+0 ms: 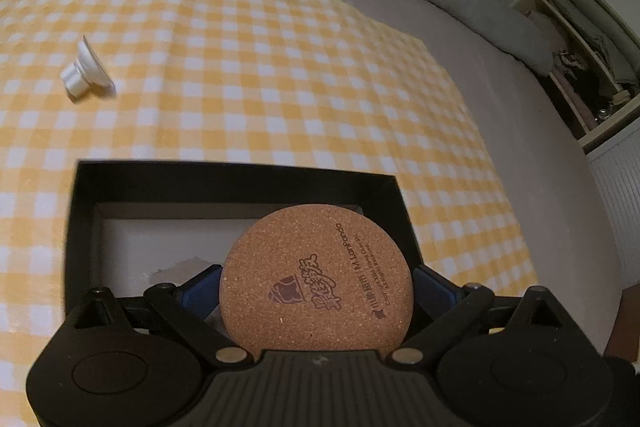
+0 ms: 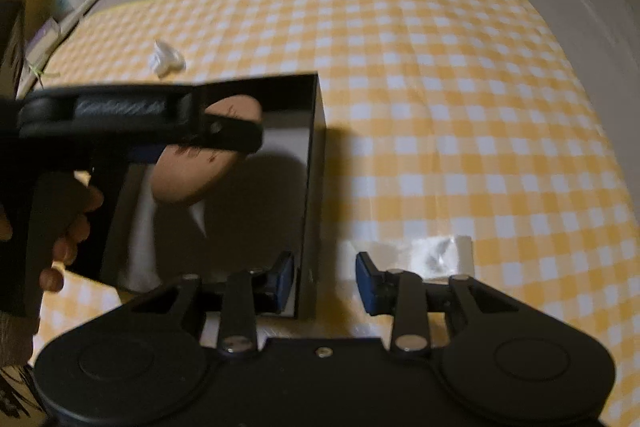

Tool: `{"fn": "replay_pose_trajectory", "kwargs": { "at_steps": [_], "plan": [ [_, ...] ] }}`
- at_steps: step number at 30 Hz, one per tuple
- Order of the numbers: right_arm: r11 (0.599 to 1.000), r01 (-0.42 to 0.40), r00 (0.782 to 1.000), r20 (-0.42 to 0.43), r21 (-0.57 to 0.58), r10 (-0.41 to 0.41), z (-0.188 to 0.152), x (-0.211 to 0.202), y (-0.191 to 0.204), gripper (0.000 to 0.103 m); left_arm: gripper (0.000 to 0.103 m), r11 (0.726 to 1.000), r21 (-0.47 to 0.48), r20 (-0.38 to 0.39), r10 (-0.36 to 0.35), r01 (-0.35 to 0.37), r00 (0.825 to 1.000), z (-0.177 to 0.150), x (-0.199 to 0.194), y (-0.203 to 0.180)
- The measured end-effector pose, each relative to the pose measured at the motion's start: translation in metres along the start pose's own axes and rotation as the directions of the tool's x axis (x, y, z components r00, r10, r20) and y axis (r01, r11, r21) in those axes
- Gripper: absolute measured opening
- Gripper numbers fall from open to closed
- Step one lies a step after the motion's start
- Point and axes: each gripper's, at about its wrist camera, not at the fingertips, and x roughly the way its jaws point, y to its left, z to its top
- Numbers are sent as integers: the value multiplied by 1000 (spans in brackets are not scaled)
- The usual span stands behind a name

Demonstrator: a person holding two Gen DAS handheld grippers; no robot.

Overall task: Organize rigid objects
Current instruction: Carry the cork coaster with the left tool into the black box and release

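The left gripper (image 1: 318,287) grips a round cork coaster (image 1: 316,277) by its edges, holding it above the open black box (image 1: 240,183) that sits on the yellow checked cloth (image 1: 240,67). The right gripper (image 2: 325,279) has its jaws partly apart, straddling the box's near right wall (image 2: 314,187) without pressing on it. A small white plastic piece (image 1: 86,71) lies on the cloth beyond the box, well apart from it. A hand (image 2: 68,227) holds the left gripper's handle.
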Motion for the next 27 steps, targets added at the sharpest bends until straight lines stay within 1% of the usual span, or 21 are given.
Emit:
{"fn": "replay_pose_trajectory", "kwargs": {
  "at_steps": [2,4,8,10,12,14,18,22,27],
  "plan": [
    [999,-36,999,-13,-8,36,-4,4,0,16,98,1000,-11,-3,3,-3,1000,-1,9,0],
    [998,-55,998,-13,-24,54,-8,4,4,9,98,1000,-31,5,-3,3,1000,-1,15,0],
    [997,-30,1000,-1,-74,30,-9,2,12,7,98,999,-44,26,2,0,1000,-1,24,0],
    [997,-30,1000,-3,-75,30,-8,3,12,7,99,999,-53,22,3,-1,1000,-1,31,-1],
    [997,-35,999,-5,-71,35,-7,2,11,7,103,997,-76,19,1,1,1000,-2,35,1],
    [997,-39,999,-6,-68,39,-7,2,11,7,103,995,-99,16,-6,8,1000,-3,38,5],
    [997,-37,999,-6,-72,37,-8,2,12,7,103,997,-72,-3,-3,3,1000,0,38,4],
    [997,-32,999,-10,-68,32,-7,3,12,7,103,997,-72,-23,-3,1,1000,-1,34,5],
    [997,-20,1000,-12,-79,20,-5,5,15,7,103,1000,-11,-8,-1,1,1000,-4,13,-2]
  ]
}}
